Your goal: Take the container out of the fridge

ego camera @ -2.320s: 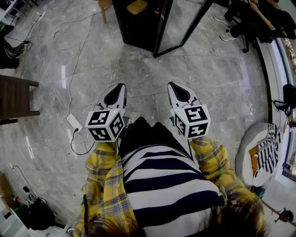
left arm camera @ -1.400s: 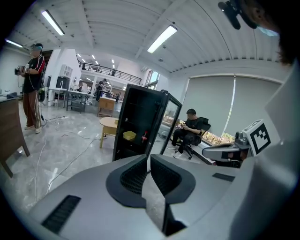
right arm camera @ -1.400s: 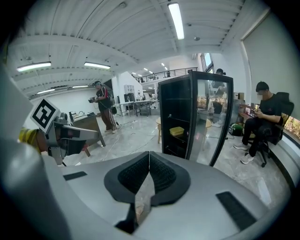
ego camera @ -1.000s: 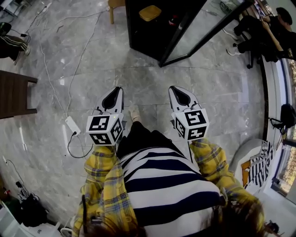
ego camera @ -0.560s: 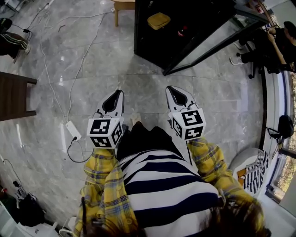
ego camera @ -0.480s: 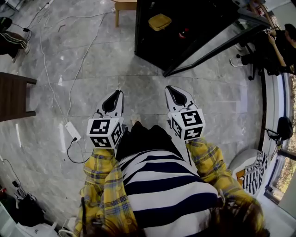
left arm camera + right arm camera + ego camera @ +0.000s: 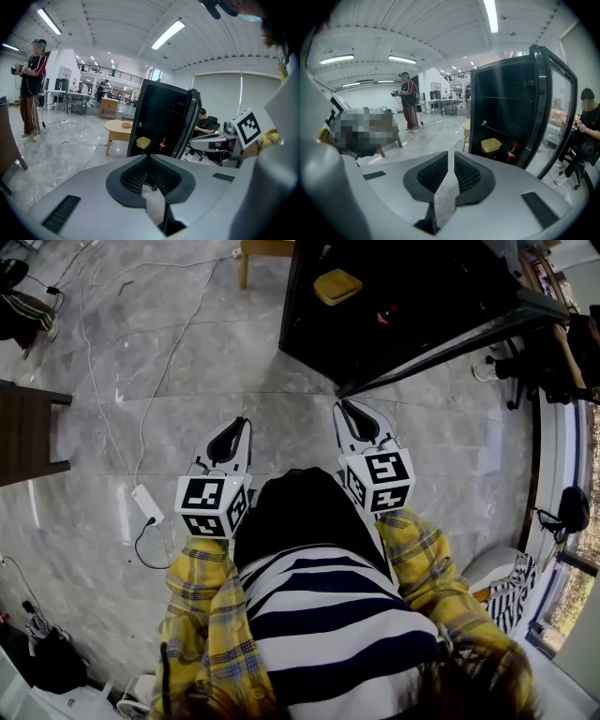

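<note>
The person stands on a grey marble floor point(image 7: 122, 549), facing a black fridge point(image 7: 441, 296) whose glass door point(image 7: 450, 351) is swung open to the right. Both arms, in yellow plaid sleeves, are held out in front of the body.

The left gripper point(image 7: 241, 424) points toward the fridge from well short of it. In the left gripper view its two ribbed pads meet at the tips, so the claw is closed with nothing in it. The right gripper point(image 7: 344, 408) is level with the left one and a little nearer the bottom edge of the open door. In the right gripper view its pads lie side by side with only a thin slit of floor showing between them; it too is closed and holds nothing.

The container point(image 7: 338, 286) is a shallow yellow tub sitting on a shelf inside the fridge, toward the left side of the compartment. It is well apart from both grippers. Just to its right on the same shelf stands what seems to be a small dark bottle point(image 7: 382, 314) with a red label, though it is small in every view.

A light wooden table point(image 7: 265, 247) stands just left of the fridge. A white power strip point(image 7: 149, 504) with a cable lies on the floor left of the left gripper, and a dark wooden bench point(image 7: 33, 432) sits at the left edge. In the left gripper view another person point(image 7: 32, 89) stands far off to the left.
</note>
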The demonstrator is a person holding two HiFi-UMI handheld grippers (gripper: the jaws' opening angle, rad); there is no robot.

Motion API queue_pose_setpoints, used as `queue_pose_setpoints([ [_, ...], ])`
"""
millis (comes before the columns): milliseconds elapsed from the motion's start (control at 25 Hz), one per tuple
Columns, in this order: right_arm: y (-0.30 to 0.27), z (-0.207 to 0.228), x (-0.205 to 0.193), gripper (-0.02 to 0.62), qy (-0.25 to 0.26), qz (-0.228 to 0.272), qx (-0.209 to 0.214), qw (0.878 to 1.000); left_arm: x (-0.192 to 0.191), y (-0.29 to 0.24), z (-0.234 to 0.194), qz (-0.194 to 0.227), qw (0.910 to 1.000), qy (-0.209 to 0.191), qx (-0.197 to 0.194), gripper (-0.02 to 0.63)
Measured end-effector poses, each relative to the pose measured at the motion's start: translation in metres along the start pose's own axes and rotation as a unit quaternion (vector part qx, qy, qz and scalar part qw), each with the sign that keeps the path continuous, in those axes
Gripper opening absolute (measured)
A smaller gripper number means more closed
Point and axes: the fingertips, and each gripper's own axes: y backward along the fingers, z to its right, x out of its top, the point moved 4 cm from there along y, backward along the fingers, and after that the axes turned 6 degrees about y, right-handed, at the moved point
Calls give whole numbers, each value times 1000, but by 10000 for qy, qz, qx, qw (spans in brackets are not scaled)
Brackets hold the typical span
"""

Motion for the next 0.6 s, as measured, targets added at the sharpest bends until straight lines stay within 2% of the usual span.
queue_pose_setpoints([
  [80,-8,3,1,34,50,-13,39,10000,0,-4,-3,-15,10000,51,45,37],
  [200,-25,13,3,84,99,-84,170,9998,3,-15,-6,-11,9998,134,138,37],
  [600,-107,65,19,97,436,-282,523,9973,10,-64,-25,10,9961,536,707,37],
])
